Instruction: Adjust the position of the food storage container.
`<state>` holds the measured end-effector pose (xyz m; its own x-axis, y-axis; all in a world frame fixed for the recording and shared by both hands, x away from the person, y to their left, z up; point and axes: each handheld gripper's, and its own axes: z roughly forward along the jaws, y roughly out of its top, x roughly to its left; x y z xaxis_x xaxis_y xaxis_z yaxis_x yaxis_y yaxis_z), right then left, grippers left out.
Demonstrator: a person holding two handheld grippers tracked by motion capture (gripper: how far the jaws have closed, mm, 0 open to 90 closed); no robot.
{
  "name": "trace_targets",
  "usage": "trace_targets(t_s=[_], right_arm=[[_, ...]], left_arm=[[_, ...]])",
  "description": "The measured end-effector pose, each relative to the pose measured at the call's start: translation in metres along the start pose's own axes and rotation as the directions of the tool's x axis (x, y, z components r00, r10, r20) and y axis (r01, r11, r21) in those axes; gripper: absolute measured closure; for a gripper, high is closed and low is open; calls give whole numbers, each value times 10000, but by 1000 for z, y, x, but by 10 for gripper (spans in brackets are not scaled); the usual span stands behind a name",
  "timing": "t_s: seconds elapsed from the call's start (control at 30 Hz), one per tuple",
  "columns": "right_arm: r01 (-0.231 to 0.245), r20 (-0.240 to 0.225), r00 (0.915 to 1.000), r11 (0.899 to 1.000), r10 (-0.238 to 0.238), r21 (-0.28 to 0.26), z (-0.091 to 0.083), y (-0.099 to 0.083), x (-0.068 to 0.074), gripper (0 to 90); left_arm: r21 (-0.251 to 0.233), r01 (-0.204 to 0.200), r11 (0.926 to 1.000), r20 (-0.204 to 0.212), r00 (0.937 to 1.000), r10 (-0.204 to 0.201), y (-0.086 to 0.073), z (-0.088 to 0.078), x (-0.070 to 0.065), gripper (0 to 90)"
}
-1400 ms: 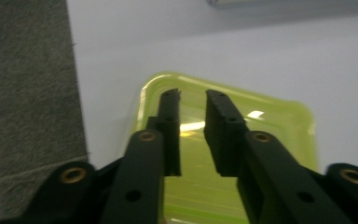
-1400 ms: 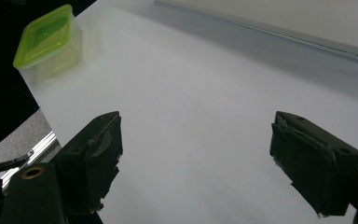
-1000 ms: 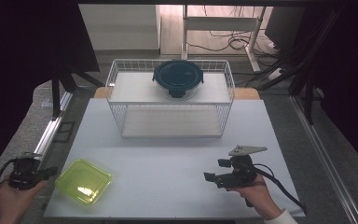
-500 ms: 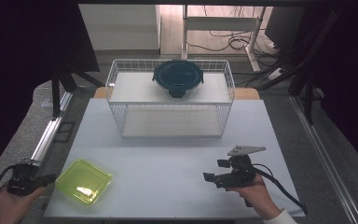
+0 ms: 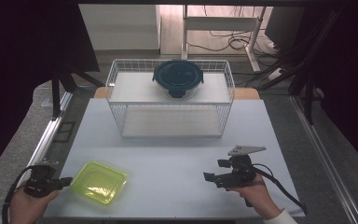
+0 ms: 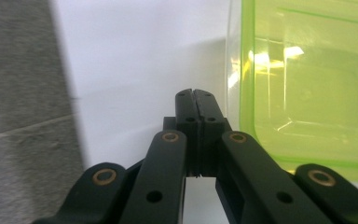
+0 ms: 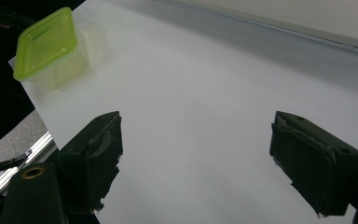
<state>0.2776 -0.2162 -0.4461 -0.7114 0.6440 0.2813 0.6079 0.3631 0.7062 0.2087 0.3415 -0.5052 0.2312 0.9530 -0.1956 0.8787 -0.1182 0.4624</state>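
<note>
A square clear box with a yellow-green lid (image 5: 99,182) lies on the white table top near its front left corner, also seen in the left gripper view (image 6: 307,88) and the right gripper view (image 7: 49,44). My left gripper (image 5: 65,181) is shut with nothing in it, its tips (image 6: 194,95) just left of the box's edge, apart from it. My right gripper (image 5: 213,171) is held at the front right and points left, its jaws wide open over bare table (image 7: 196,154). A round dark lidded container (image 5: 177,77) sits on top of a white wire rack (image 5: 172,112) at the back.
The white table top (image 5: 177,154) stretches between the rack and both hands. A metal rail (image 5: 46,140) runs along its left edge, with grey floor beyond. A cable (image 5: 279,184) trails from the right gripper. Dark curtains stand at both sides.
My left hand has moved right, bringing its shut gripper close to the yellow-green box. The right hand and the box have stayed where they were.
</note>
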Motion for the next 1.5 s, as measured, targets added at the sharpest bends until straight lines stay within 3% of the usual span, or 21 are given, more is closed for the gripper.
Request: trace_targets(t_s=[0.33, 0.47, 0.83, 0.9, 1.13, 1.37, 1.5], right_arm=[[-15, 34, 10000, 10000, 15, 14, 0, 0, -1, 164], [-66, -8, 10000, 10000, 66, 21, 0, 0, -2, 164], [-18, -14, 10000, 10000, 18, 10, -1, -1, -2, 164], [-1, -28, 10000, 10000, 1, 14, -1, -1, -2, 164], [-9, -10, 10000, 10000, 9, 21, -1, -1, -2, 164], [-5, 16, 10000, 10000, 5, 72, 0, -1, -2, 164], [21, 39, 10000, 10000, -22, 93, 0, -1, -2, 164]], left_arm=[[311, -830, 9961, 716, 9942, 806, 10, 12, -45, 900], [316, -937, 9951, 1120, 9897, 896, 13, 18, -58, 899], [575, -1593, 9856, 1737, 9737, 1472, 26, 32, -92, 899], [544, -1480, 9875, 1890, 9726, 1354, 27, 34, -97, 899], [679, -1925, 9790, 2243, 9590, 1730, 36, 43, -118, 899], [901, -2655, 9599, 2735, 9334, 2325, 47, 55, -144, 899], [899, -2914, 9524, 2902, 9224, 2549, 53, 62, -160, 899]])
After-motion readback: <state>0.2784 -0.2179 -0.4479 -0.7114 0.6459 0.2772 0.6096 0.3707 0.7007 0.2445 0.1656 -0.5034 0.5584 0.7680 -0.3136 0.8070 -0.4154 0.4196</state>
